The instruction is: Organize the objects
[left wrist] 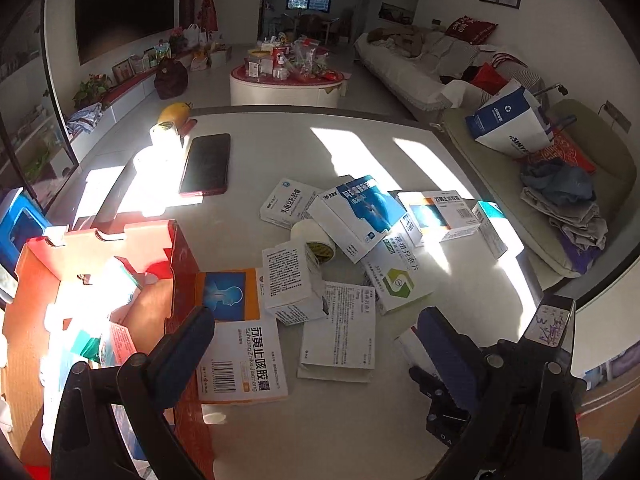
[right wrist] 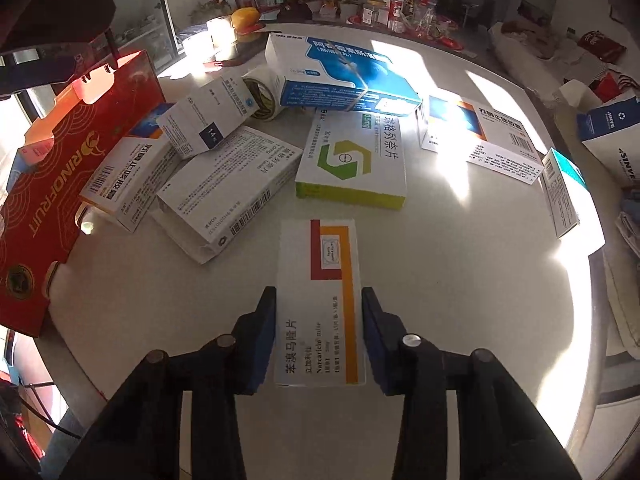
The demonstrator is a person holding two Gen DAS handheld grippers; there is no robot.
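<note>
Several medicine boxes lie in a loose pile on the white round table [left wrist: 280, 152]. My right gripper [right wrist: 319, 300] is shut on a white box with red and orange stripes [right wrist: 320, 304], its pads [right wrist: 266, 320] against both long sides. My left gripper [left wrist: 316, 332] is open and empty, above an orange and white box [left wrist: 240, 360] beside the red cardboard box [left wrist: 176, 264]. The red box [right wrist: 60, 184] holds a few items. A green-logo box [right wrist: 352, 160], a large blue box [right wrist: 344, 76] and a tape roll [right wrist: 264, 92] lie farther out.
A black phone [left wrist: 206, 164], white cups [left wrist: 160, 140] and a yellow fruit [left wrist: 174, 114] sit at the table's far left. A beige chair with clothes and a blue bag [left wrist: 508, 124] stands right of the table. A sofa and a cluttered coffee table lie beyond.
</note>
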